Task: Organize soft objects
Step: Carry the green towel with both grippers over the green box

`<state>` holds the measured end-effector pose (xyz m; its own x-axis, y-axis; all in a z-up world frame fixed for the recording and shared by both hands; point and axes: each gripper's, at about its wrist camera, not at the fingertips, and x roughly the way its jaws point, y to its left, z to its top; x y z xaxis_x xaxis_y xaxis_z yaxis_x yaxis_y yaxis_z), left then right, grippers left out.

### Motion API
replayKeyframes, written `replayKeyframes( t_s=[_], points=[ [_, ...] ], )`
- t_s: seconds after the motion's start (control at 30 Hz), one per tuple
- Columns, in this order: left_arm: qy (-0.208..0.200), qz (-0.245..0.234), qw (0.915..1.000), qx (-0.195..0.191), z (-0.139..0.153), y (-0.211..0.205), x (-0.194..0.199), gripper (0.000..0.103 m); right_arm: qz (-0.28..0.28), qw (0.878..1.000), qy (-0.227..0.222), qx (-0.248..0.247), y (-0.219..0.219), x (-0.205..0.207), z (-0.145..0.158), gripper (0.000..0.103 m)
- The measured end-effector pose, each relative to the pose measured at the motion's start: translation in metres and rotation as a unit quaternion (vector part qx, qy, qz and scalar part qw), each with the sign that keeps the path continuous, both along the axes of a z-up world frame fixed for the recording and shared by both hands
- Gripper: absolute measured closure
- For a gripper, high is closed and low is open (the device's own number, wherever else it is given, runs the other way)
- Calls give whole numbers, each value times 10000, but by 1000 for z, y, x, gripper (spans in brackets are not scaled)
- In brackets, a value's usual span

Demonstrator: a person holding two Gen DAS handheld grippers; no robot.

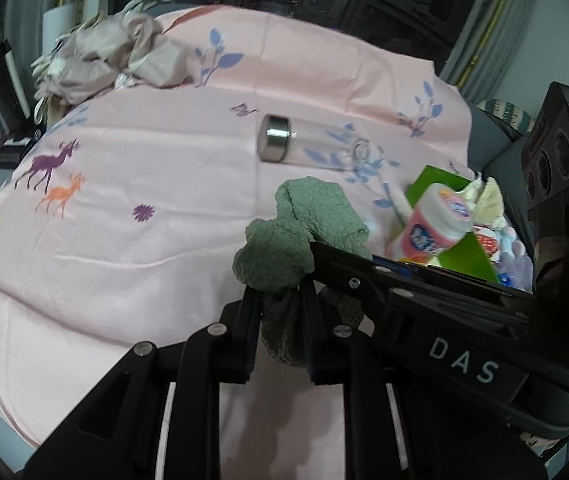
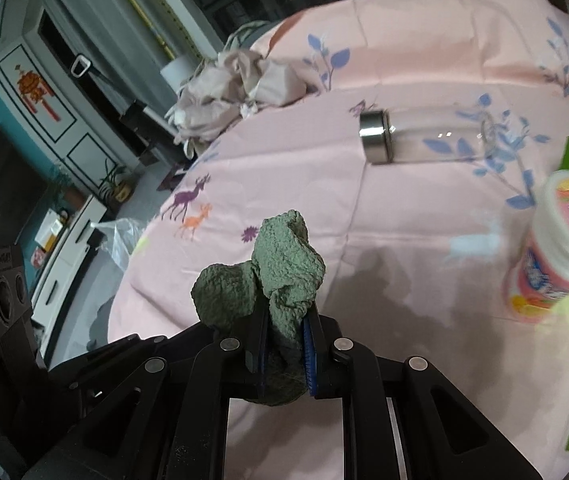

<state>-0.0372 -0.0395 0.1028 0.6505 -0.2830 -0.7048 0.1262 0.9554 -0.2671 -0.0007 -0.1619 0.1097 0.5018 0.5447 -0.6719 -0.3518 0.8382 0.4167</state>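
Observation:
A fuzzy grey-green cloth [image 1: 304, 232] hangs bunched above the pink bedsheet [image 1: 124, 272]. My left gripper [image 1: 280, 300] is shut on the cloth's lower fold. From the right, the right gripper's black finger [image 1: 348, 276] reaches into the same cloth. In the right wrist view my right gripper [image 2: 286, 320] is shut on the cloth [image 2: 280, 276], whose top flops over the fingertips. The left gripper's housing [image 2: 0, 304] sits close by at lower left.
A glass bottle with a steel cap [image 1: 276, 144] [image 2: 376, 136] lies on the sheet beyond the cloth. A pink-white tub [image 1: 436, 216] [image 2: 556, 240] leans on a green box [image 1: 464, 256] that holds soft items. Beige clothes [image 1: 100, 64] are piled far left.

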Motion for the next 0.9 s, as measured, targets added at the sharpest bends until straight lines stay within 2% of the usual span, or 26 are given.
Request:
replayKeyframes(
  t_s=[0.47, 0.9],
  points=[
    [-362, -699, 9968, 158, 37, -63, -1, 88, -790, 9962, -365, 9, -69, -19, 36, 86],
    [-712, -1633, 9840, 99, 61, -157, 11, 88, -1872, 9798, -653, 266, -172, -35, 55, 86]
  ],
)
